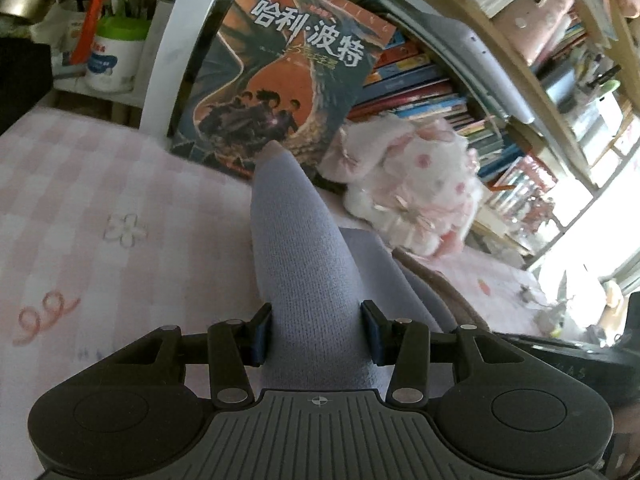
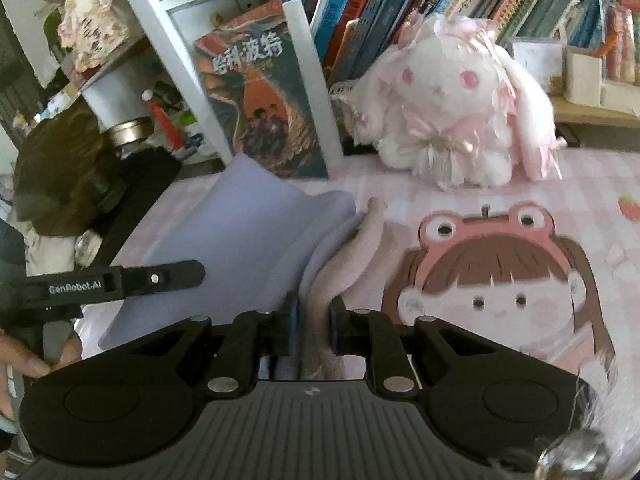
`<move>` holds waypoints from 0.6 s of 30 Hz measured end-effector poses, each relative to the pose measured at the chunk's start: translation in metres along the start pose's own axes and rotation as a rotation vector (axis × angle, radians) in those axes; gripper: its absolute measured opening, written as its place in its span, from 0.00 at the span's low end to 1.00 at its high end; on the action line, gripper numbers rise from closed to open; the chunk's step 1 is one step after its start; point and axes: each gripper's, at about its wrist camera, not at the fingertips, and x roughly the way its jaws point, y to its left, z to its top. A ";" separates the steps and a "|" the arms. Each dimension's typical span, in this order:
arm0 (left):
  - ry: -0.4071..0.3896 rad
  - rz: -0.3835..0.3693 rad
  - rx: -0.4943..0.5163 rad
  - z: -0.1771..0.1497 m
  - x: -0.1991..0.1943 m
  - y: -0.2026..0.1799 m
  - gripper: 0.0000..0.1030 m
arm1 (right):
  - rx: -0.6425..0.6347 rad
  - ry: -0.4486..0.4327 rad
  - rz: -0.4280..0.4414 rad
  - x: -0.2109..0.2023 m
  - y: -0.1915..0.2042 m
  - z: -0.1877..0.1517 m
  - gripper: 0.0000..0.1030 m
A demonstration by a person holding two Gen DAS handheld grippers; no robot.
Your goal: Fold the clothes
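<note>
- Black gripper bodies fill the bottom of both wrist views, each with two fingers reaching forward over a pink checked bedsheet (image 1: 100, 200).
- Left gripper (image 1: 316, 334): its blue-padded fingers (image 1: 262, 336) stand a moderate way apart, and a raised fold of lavender-grey knit garment (image 1: 296, 264) runs between them, filling the gap — both pads seem to press its sides, so it looks gripped rather than merely passing through.
- In that view the fold rises to a tip that overlaps a Harry Potter book (image 1: 276, 68) with Chinese lettering, which leans against a white shelf post (image 1: 180, 40).
- Right gripper (image 2: 311, 328): the fingers are set fairly narrowly, with the garment's lavender edge and a pale pink layer (image 2: 340, 264) bunched between them; whether they truly pinch the cloth I cannot tell.
- From the right wrist view the garment (image 2: 240, 232) spreads leftward on the sheet, its far corner lying just in front of the book (image 2: 264, 96).
- A white-and-pink plush rabbit (image 2: 452, 116) sits beside the book, in front of a row of shelved books (image 2: 400, 4).
- A cartoon girl in a frog hat (image 2: 492, 276) is printed on the sheet — right of the garment.
- The left gripper's black arm (image 2: 120, 284), marked GenRobot.AI, crosses the left edge of the right wrist view above a person's fingers (image 2: 24, 364).
</note>
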 end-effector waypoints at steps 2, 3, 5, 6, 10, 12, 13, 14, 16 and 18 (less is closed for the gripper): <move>-0.006 0.012 0.000 0.006 0.010 0.003 0.42 | -0.009 -0.008 -0.006 0.008 -0.004 0.009 0.10; -0.007 0.015 -0.003 0.009 0.015 0.005 0.42 | -0.014 -0.011 -0.010 0.013 -0.006 0.013 0.09; -0.008 0.023 -0.004 0.015 0.025 0.008 0.42 | -0.026 -0.007 -0.023 0.022 -0.010 0.019 0.09; -0.007 0.028 -0.003 0.017 0.029 0.008 0.42 | -0.027 -0.004 -0.026 0.026 -0.013 0.021 0.09; -0.011 0.042 -0.017 0.025 0.044 0.011 0.42 | -0.038 0.004 -0.052 0.043 -0.023 0.027 0.08; -0.006 0.049 -0.034 0.029 0.051 0.013 0.42 | -0.036 0.003 -0.066 0.048 -0.028 0.028 0.08; 0.000 0.055 -0.038 0.030 0.054 0.014 0.42 | -0.031 0.004 -0.075 0.051 -0.031 0.028 0.08; 0.006 0.061 -0.042 0.031 0.058 0.015 0.42 | -0.023 0.007 -0.084 0.054 -0.035 0.028 0.08; 0.016 0.074 -0.049 0.032 0.064 0.017 0.43 | -0.005 0.019 -0.099 0.060 -0.041 0.025 0.08; 0.017 0.088 -0.047 0.030 0.066 0.017 0.45 | 0.027 0.025 -0.098 0.065 -0.048 0.021 0.08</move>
